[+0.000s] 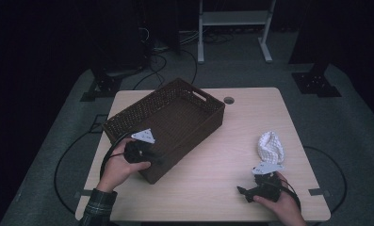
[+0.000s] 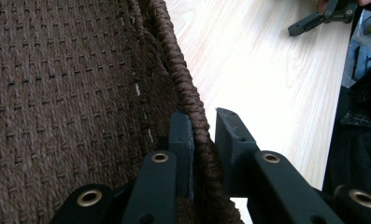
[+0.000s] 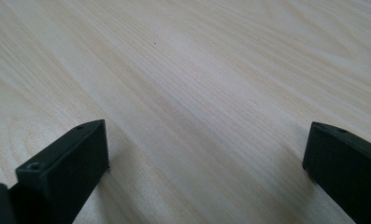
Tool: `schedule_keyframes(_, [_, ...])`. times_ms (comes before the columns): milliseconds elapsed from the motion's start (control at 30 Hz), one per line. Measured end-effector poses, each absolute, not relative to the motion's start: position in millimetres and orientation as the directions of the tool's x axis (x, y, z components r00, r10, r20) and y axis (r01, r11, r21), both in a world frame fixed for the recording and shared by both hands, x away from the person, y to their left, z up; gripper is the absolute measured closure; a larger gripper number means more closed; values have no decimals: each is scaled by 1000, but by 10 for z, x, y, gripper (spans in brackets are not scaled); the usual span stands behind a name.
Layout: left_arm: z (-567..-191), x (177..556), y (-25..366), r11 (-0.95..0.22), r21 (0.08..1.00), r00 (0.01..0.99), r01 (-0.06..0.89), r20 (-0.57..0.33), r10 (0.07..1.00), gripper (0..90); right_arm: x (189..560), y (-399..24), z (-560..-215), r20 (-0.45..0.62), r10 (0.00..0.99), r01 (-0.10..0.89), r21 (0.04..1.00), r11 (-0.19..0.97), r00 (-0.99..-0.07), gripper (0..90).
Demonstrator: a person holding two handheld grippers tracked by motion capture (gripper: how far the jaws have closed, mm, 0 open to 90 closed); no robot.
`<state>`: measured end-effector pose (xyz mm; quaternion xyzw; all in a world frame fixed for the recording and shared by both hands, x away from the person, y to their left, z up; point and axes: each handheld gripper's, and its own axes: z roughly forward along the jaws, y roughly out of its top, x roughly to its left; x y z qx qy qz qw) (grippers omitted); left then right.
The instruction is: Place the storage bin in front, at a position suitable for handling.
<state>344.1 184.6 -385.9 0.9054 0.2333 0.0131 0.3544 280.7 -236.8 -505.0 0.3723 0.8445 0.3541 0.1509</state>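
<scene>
A dark brown woven basket (image 1: 175, 117) sits askew on the left half of the light wood table (image 1: 222, 179). My left gripper (image 1: 150, 157) straddles its near corner rim (image 2: 192, 107), one jaw inside against the wall and one outside. The braid fills the gap between the pads low down, and a sliver of table shows by the outer tip. My right gripper (image 1: 244, 193) rests low at the table's front right with its jaws wide apart, and bare wood lies between them in the right gripper view. A white checked cloth (image 1: 270, 146) lies bunched just beyond it.
A round cable hole (image 1: 229, 100) sits near the table's far edge. In the left gripper view the right gripper (image 2: 314, 17) shows far off at the top right. Cables and dark stands crowd the floor behind the table.
</scene>
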Motion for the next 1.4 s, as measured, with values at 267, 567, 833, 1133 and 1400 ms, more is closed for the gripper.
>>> schedule_keyframes(267, [-3843,3450,1786,-642,651,891,405,-123,438,650,2808,-2368,-5050,8,735,521,710,473,-678,0])
schedule_keyframes(567, [-3761,3529,1684,-624,665,881,411,-115,459,575,2818,-2363,-5049,7,734,521,709,476,-680,0])
schedule_keyframes(833, [-3740,3703,1525,-597,697,871,397,-81,484,524,2823,-2361,-5050,6,732,518,711,476,-681,0])
schedule_keyframes(1133, [-3776,3895,1285,-561,721,859,406,-92,503,505,2823,-2360,-5050,8,732,519,711,475,-681,0])
schedule_keyframes(1400, [-3843,3987,1169,-569,710,853,413,-83,515,513,2823,-2362,-5050,5,730,517,710,479,-683,0])
